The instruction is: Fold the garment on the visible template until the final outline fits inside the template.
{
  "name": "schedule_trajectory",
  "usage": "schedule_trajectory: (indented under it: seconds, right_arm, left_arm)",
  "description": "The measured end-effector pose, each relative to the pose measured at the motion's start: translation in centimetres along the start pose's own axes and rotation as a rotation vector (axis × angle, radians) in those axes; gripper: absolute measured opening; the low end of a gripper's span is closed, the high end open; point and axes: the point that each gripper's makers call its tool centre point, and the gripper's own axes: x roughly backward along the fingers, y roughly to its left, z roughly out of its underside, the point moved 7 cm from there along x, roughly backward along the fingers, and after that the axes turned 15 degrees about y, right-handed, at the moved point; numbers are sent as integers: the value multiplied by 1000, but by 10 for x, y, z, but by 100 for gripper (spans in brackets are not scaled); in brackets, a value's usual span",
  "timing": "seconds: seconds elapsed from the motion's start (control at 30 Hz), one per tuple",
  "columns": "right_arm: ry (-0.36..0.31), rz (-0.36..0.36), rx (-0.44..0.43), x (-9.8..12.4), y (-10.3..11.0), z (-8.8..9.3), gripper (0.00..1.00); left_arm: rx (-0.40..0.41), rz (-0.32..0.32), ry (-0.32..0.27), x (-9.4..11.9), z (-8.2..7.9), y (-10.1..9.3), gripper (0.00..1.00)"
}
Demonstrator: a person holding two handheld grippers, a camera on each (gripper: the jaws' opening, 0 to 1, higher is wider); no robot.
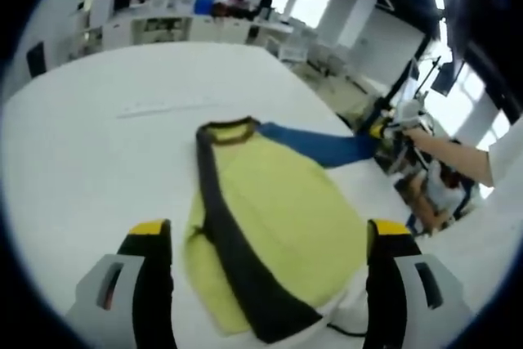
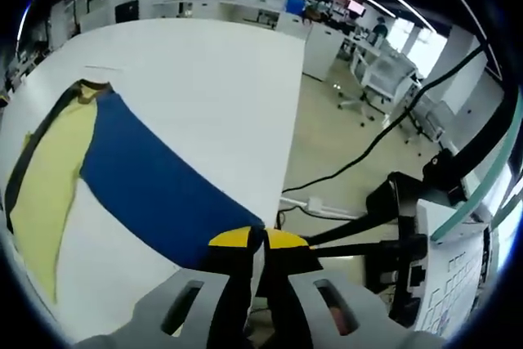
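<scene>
On a broad white surface (image 1: 98, 145) in an open-plan office, a yellow-green garment with a dark grey stripe and collar and a blue sleeve (image 1: 270, 218) lies partly folded, its body bunched toward the near edge. The left hand-held gripper (image 1: 270, 239) hovers just above the cloth, its yellow-tipped jaws spread wide and holding nothing. The right hand-held gripper (image 2: 255, 239) has its jaws pressed together on the end of the blue sleeve (image 2: 155, 181), which is drawn out straight to the surface's edge, beside black cables on the floor (image 2: 359, 153).
</scene>
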Motion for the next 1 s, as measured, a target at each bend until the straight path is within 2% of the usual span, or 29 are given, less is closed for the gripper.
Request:
schedule_trajectory:
  seconds: [0.53,1.0]
  right_arm:
    - [-12,0,-15,5,-1,0,8]
    - [-61,-4,-20,27,13,-6,17]
  left_arm:
    - [-12,8,-5,-1,-3,-1,95]
    - [-13,13,-18,6,5,3,95]
